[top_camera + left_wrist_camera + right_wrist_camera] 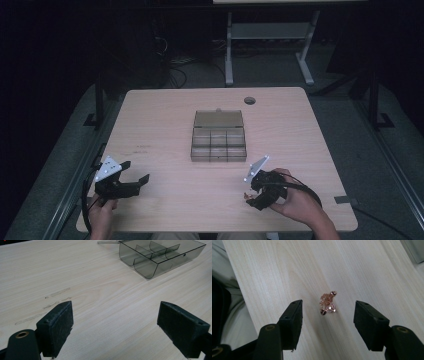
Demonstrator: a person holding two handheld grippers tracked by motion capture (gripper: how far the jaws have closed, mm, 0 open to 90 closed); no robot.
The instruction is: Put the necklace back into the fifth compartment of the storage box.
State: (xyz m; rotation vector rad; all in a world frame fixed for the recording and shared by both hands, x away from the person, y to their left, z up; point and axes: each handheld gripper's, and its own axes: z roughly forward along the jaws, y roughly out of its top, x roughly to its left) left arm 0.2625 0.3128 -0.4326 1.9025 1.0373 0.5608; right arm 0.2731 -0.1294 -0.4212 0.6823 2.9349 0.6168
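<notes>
A small rose-gold chain (327, 303), bunched on the bare table (165, 125), is framed between the wide-apart jaws of the right gripper (328, 315), while the left gripper (115, 325), likewise spread, is held short of the compartment box (160, 257).

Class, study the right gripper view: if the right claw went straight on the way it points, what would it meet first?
Probably the small rose-gold chain lying bunched on the table, centred between the open jaws; depth is hard to judge.
</notes>
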